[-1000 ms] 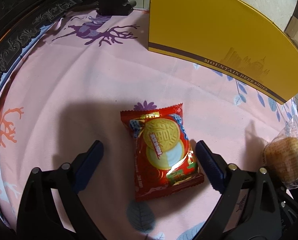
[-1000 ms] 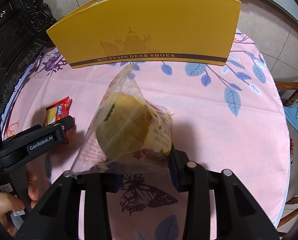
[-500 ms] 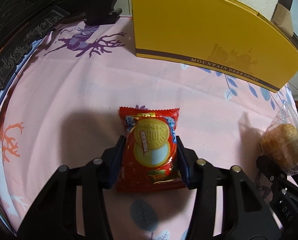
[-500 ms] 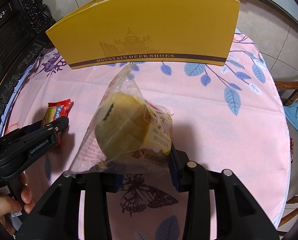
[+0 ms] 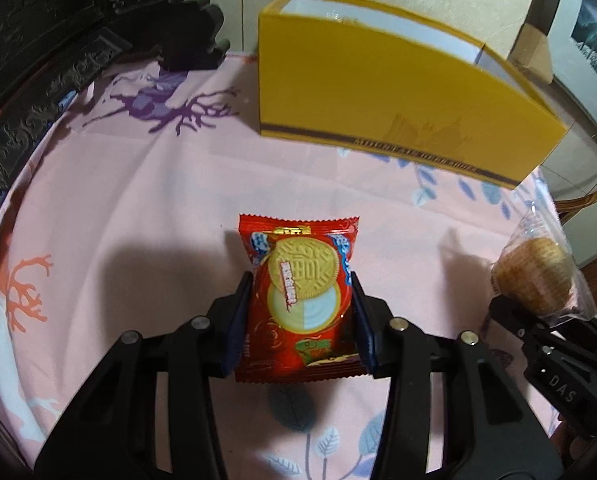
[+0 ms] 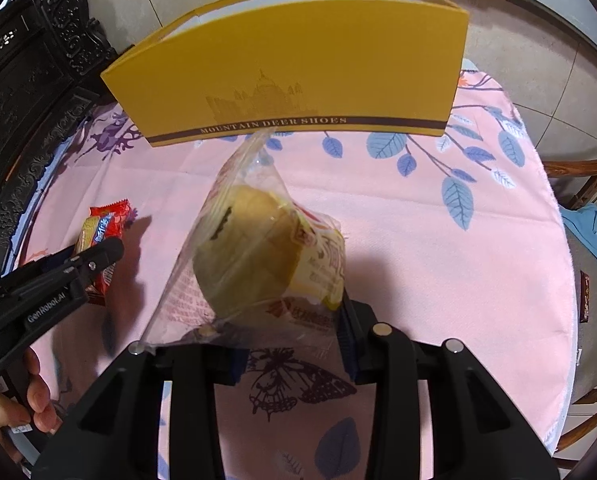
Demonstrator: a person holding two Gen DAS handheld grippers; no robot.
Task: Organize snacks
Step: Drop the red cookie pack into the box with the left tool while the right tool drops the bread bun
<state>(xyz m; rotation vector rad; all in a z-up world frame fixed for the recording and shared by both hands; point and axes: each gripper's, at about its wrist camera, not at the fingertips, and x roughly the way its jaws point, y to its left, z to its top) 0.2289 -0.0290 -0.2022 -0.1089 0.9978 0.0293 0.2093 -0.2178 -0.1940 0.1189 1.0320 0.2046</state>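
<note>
left gripper [image 5: 301, 304] is closing on the red biscuit packet [image 5: 300, 300], long axis pointing toward the yellow box [image 5: 398, 104]; right gripper [image 6: 288, 334] clamps the bagged bun [image 6: 258, 256].

Obstacle at far side: yellow box [image 6: 294, 76], upright, top open. Pink tablecloth [image 6: 398, 240] between box and near edge is left bare, passage unobstructed. Dark carved furniture [image 6: 22, 92] is set along left edge; wooden chair [image 6: 578, 184] at right

**Both claws gripping, angled down**

The left black two-finger claw [image 5: 301, 314] is closing, its blue pads [image 5: 240, 316] pressed on a red packet. The right black claw [image 6: 290, 336] clamps a clear bag. A person's fingers [image 6: 38, 396] grip the left handle.
</note>
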